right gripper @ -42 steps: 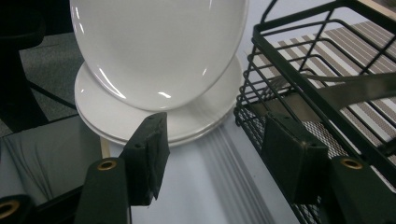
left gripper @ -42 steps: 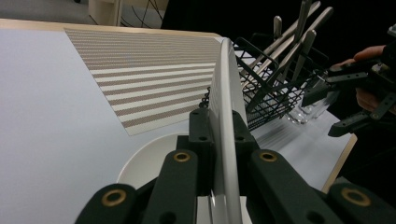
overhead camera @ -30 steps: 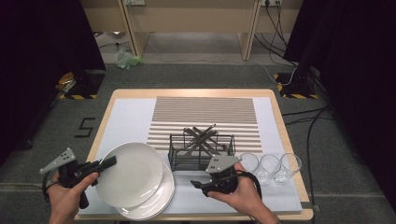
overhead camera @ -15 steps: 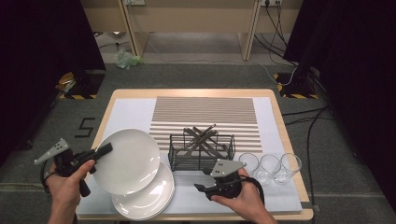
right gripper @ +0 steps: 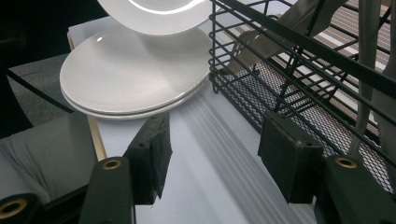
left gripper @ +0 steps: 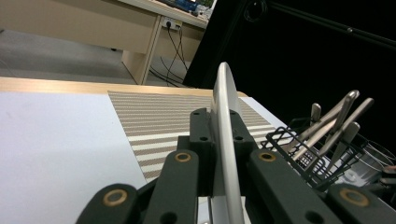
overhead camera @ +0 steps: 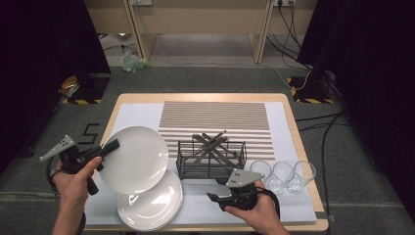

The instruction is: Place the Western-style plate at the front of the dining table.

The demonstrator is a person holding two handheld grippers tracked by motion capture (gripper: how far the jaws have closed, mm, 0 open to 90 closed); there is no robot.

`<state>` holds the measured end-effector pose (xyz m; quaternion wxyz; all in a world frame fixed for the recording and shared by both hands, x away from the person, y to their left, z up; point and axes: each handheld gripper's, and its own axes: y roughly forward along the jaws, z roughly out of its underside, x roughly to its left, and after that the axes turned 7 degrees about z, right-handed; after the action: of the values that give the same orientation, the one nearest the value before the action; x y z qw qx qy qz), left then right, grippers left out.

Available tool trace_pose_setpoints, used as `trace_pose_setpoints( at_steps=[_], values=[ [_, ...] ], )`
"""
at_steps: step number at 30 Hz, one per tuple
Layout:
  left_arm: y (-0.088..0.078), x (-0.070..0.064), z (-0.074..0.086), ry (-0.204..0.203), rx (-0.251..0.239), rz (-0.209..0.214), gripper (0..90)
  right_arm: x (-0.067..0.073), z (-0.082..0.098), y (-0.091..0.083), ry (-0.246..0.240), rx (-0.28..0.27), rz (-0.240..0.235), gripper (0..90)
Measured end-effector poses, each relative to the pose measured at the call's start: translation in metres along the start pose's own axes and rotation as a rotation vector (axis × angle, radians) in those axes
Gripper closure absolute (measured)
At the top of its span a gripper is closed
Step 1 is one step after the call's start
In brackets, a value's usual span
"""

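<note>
One white plate (overhead camera: pixel 134 159) pinched at its rim by left claw (overhead camera: pixel 108 147), lifted tilted above plate stack (overhead camera: pixel 156 208) on worktop (overhead camera: pixel 303 147). Right claw (right gripper: pixel 212 156) gapes empty beside wire basket (overhead camera: pixel 211 159).

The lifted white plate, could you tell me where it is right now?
In the high view, the lifted plate hangs tilted at the table's left, clamped by the left gripper, above the plate stack, beside the wire basket.
</note>
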<state>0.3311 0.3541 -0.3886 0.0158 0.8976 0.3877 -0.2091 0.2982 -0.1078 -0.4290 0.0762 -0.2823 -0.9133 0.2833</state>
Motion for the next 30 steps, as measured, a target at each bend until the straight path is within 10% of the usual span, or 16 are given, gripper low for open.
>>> trace_pose_setpoints(
  at_steps=[30],
  values=[
    [0.034,0.021,-0.024,-0.019,-0.057,-0.014,84.8,-0.003,0.011,-0.002,0.022,0.0,0.005,44.4]
  ],
)
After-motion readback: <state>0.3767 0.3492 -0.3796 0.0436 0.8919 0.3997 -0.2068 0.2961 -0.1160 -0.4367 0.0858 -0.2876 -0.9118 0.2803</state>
